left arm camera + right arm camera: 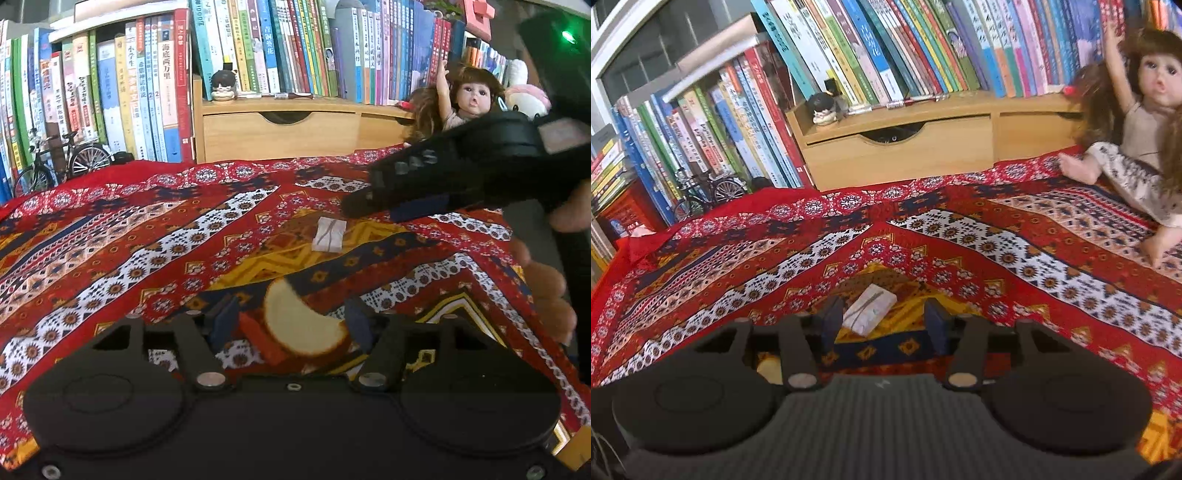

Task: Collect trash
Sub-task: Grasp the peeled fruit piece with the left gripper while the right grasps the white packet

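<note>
A pale crescent-shaped scrap with a brown rim [299,325] lies on the patterned red cloth [147,229], with an orange-red strip [262,341] beside it. My left gripper [291,323] stands open around the crescent; its right finger is close to the crescent's tip and its left finger is clear of it. Further along the cloth lies a small white wrapper [328,234] [870,308]. The right gripper [884,323] is open over that wrapper, which lies nearer its left finger, untouched. In the left wrist view the right gripper [360,205] reaches in from the right, just above the wrapper.
A wooden drawer unit [901,151] and rows of books [258,44] stand behind the cloth. A doll [1137,122] sits at the back right, and a toy bicycle [59,162] stands at the back left. A small figurine [223,86] rests on the drawer unit. A hand [546,288] holds the right gripper.
</note>
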The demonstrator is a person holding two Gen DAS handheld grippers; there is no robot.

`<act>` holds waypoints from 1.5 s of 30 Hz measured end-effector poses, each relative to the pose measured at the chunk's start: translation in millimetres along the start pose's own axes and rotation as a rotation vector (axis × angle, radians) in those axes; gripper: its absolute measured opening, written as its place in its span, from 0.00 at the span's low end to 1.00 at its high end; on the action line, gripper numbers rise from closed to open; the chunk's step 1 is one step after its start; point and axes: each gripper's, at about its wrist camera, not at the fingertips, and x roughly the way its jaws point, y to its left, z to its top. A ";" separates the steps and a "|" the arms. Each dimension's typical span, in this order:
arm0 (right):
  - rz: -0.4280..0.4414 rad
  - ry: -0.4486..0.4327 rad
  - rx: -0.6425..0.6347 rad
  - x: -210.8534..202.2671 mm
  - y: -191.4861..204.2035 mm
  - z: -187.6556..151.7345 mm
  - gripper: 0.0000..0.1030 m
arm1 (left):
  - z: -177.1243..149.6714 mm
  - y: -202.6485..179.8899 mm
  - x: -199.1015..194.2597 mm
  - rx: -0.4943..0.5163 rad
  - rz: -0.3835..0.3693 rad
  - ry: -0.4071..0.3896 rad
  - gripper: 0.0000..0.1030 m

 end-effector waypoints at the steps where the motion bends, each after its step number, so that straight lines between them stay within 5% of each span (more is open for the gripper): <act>1: 0.011 0.005 0.005 5.3 -0.3 1.2 0.54 | 0.5 -0.5 2.8 -0.003 -0.003 0.002 0.61; 7: 0.009 0.037 -0.022 30.6 7.9 5.4 0.54 | -3.2 2.1 14.9 -0.045 -0.044 0.029 0.55; 10: 0.005 0.058 -0.023 42.8 9.5 4.6 0.53 | -4.5 1.1 13.0 -0.044 -0.051 0.016 0.31; 12: 0.005 0.070 -0.031 48.0 10.6 1.8 0.43 | -4.7 1.8 10.6 -0.055 -0.052 0.013 0.14; 19: 0.012 0.062 -0.025 39.0 9.3 -3.3 0.32 | -4.1 8.1 -1.0 -0.092 -0.054 0.009 0.11; 33: 0.116 0.040 -0.014 -5.8 14.0 -30.0 0.32 | -17.3 30.8 -48.1 -0.130 -0.020 -0.011 0.11; 45: 0.153 0.028 -0.142 -27.9 47.3 -59.2 0.32 | -47.8 49.7 -86.7 -0.184 -0.006 -0.018 0.11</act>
